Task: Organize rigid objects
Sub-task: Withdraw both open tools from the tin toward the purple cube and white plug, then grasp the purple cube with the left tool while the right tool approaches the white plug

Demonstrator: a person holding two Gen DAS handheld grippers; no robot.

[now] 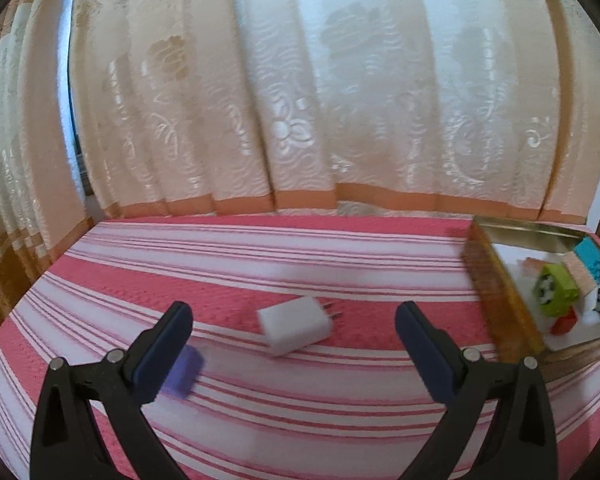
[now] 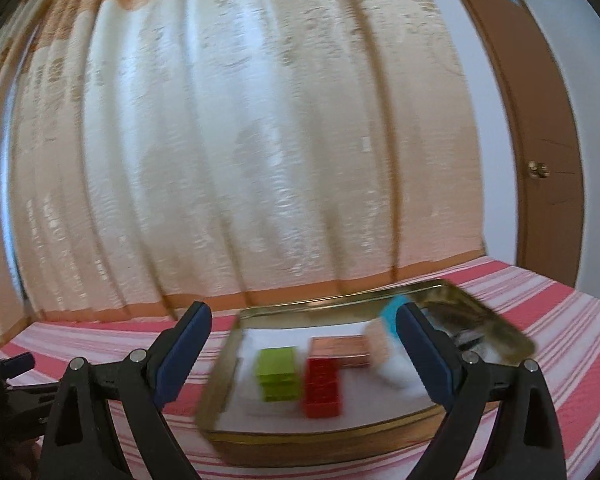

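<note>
Overhead, a cream patterned curtain [image 1: 300,92] hangs behind a pink-and-white striped cloth [image 1: 260,264] covering the work surface. At the cloth's right side sits a shallow gold tin [image 2: 224,364], holding a red block [image 2: 322,386], a green block [image 2: 278,374], a copper-coloured piece [image 2: 342,350] and a blue item [image 2: 392,312], the rest blurred. Nearer, the left gripper [image 1: 294,332] and right gripper [image 2: 302,338] both hover with fingers spread wide, gripping nothing. A white plug adapter [image 1: 294,330] lies on the cloth between the left fingers; a purple block [image 1: 182,370] rests beside the left finger.
</note>
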